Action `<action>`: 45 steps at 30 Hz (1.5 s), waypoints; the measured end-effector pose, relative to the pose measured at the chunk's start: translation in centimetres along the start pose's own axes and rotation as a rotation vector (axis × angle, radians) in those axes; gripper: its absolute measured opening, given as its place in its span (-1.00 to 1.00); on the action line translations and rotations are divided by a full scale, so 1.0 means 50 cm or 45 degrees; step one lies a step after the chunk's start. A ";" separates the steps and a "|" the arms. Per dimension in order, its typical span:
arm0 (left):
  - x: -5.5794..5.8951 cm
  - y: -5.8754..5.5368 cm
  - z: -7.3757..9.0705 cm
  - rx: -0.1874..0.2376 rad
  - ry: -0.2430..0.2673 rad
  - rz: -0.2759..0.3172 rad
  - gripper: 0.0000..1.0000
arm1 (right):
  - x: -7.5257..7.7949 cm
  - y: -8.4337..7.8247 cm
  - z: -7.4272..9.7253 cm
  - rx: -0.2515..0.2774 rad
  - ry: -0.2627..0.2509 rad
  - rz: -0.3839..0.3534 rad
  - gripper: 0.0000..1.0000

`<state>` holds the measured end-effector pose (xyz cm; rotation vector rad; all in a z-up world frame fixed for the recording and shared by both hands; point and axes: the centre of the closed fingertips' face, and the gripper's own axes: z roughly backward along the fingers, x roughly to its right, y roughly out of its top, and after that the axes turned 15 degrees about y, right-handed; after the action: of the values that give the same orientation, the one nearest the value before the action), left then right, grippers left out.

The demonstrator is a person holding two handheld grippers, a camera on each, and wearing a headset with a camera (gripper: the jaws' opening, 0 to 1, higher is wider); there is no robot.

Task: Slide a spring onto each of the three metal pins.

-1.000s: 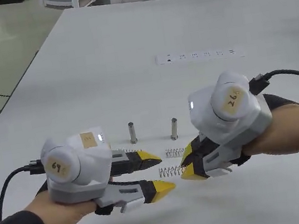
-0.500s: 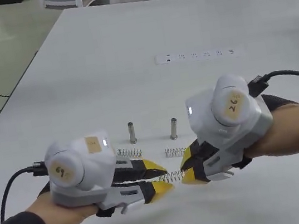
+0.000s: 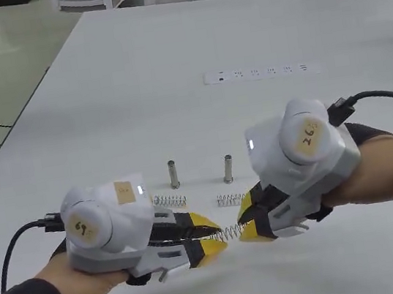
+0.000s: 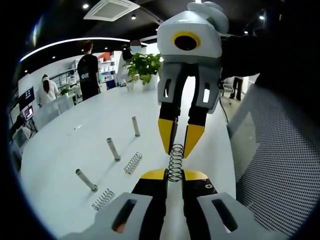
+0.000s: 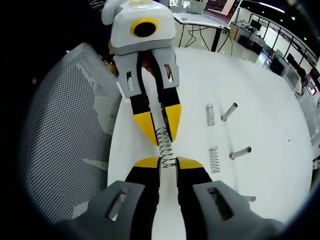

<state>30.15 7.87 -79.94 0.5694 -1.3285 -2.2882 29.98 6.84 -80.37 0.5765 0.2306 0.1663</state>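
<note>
My left tongs [image 3: 211, 235] and right tongs [image 3: 246, 225] are each pinched shut on one end of a single spring [image 3: 228, 232] over the worktop [image 3: 172, 84]. I count two loose springs [image 3: 170, 200] at eleven and twelve o'clock of it, and three upright pins [image 4: 113, 149] beyond.

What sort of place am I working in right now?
Probably an open-plan office or showroom, not a workshop: a long white table with a socket strip on it, a mesh office chair, and a potted plant with a person standing nearby.
</note>
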 end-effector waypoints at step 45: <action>0.018 0.008 -0.005 0.014 -0.024 0.015 -0.85 | -0.025 0.055 0.011 0.074 0.049 -0.042 -0.75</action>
<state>29.59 7.00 -79.83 0.5438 -1.3506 -2.2830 28.66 8.57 -78.19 0.6274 0.2825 0.1394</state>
